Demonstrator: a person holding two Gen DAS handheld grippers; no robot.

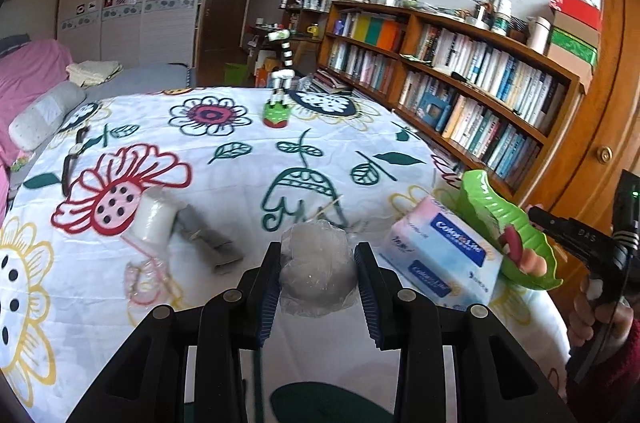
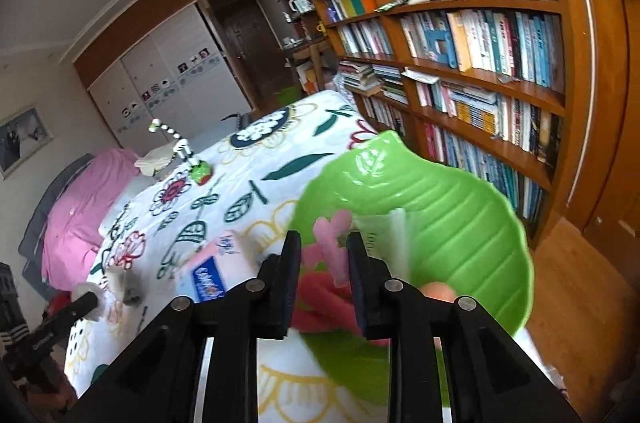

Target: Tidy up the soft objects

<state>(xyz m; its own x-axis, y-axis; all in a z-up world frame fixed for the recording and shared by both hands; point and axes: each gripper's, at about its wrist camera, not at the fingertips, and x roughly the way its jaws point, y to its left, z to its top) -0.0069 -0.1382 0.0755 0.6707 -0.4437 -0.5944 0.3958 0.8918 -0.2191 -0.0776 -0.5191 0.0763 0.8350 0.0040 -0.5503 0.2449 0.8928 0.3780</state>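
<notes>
My left gripper [image 1: 318, 281] hangs low over the flowered bedspread [image 1: 224, 183], shut on a crumpled clear plastic bag [image 1: 316, 263]. To its right lie a blue-and-pink tissue pack [image 1: 444, 259] and a green leaf-shaped dish [image 1: 496, 219] at the bed's right edge. In the right wrist view my right gripper [image 2: 325, 275] is over that dish [image 2: 440, 207]. A pale pink soft piece [image 2: 334, 243] stands between its jaws against the right pad, with a gap on the left; red and pink things lie blurred below. A wrapped white roll [image 1: 154, 219] and a grey cloth [image 1: 208, 239] lie to the left.
A toy giraffe on a green base [image 1: 280, 91] stands at the far side of the bed. A wristwatch [image 1: 74, 151] and a grey pillow [image 1: 44, 115] lie at the left. A full bookshelf [image 1: 460, 71] runs close along the bed's right side. A thin pinkish plastic wrap [image 1: 144, 279] lies near the roll.
</notes>
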